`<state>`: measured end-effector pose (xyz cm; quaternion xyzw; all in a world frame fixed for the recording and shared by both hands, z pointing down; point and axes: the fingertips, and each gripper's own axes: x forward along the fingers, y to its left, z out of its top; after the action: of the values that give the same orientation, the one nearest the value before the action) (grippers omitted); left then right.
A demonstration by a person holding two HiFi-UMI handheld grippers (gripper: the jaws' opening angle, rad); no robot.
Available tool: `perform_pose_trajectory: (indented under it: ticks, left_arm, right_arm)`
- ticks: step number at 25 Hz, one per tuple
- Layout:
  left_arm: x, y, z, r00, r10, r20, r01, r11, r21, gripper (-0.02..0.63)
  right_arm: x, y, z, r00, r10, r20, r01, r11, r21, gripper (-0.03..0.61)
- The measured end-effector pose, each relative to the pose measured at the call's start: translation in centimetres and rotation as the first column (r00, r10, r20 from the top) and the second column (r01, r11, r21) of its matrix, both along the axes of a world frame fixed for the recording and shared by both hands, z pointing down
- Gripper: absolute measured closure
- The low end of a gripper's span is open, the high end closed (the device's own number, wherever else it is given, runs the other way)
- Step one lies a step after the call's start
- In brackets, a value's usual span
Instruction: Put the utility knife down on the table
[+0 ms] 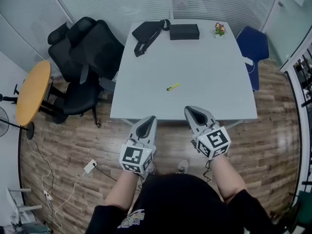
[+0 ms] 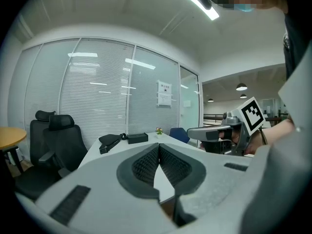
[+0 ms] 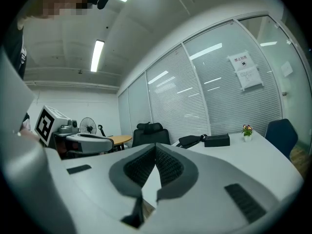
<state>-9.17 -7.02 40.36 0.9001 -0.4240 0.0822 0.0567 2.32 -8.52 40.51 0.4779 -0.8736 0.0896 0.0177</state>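
Observation:
The yellow utility knife [image 1: 173, 87] lies on the pale grey table [image 1: 204, 62], near the middle and a little toward the front edge. It touches neither gripper. My left gripper [image 1: 150, 119] hovers at the table's front edge, left of the knife, with its jaws shut and nothing between them [image 2: 159, 145]. My right gripper [image 1: 191, 109] sits beside it, just over the front edge and nearer the knife. It is also shut and empty [image 3: 156, 145]. Neither gripper view shows the knife.
At the table's far end lie a black bag [image 1: 146, 33], a black box [image 1: 184, 31] and a small flower pot [image 1: 220, 29]. Black office chairs [image 1: 85, 57] stand to the left, a blue chair [image 1: 253, 45] to the right and a round wooden table [image 1: 33, 91] further left.

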Motion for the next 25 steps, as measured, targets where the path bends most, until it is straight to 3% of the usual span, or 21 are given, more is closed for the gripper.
perform_pose_trajectory:
  ticks: [11,19,25]
  left_arm:
    - [-4.2,0.1,0.5,0.993,0.113,-0.029,-0.114,0.993,-0.008,0.609]
    - [-3.5,0.9,0.0,0.967,0.246,-0.070,-0.247,0.969,0.007,0.609]
    - [-2.7,2.1,-0.2,0.948,0.306,-0.086,-0.306,0.952,0.008,0.609]
  right_arm:
    - [-4.9,1.3,0.1,0.995,0.101,-0.013,-0.102,0.995,-0.013,0.575]
    - [-3.7,4.2,-0.6,0.966,0.255,-0.048,-0.255,0.967,-0.004,0.575]
    - [-3.3,6.3,-0.7,0.948,0.313,-0.057,-0.314,0.949,-0.004,0.575]
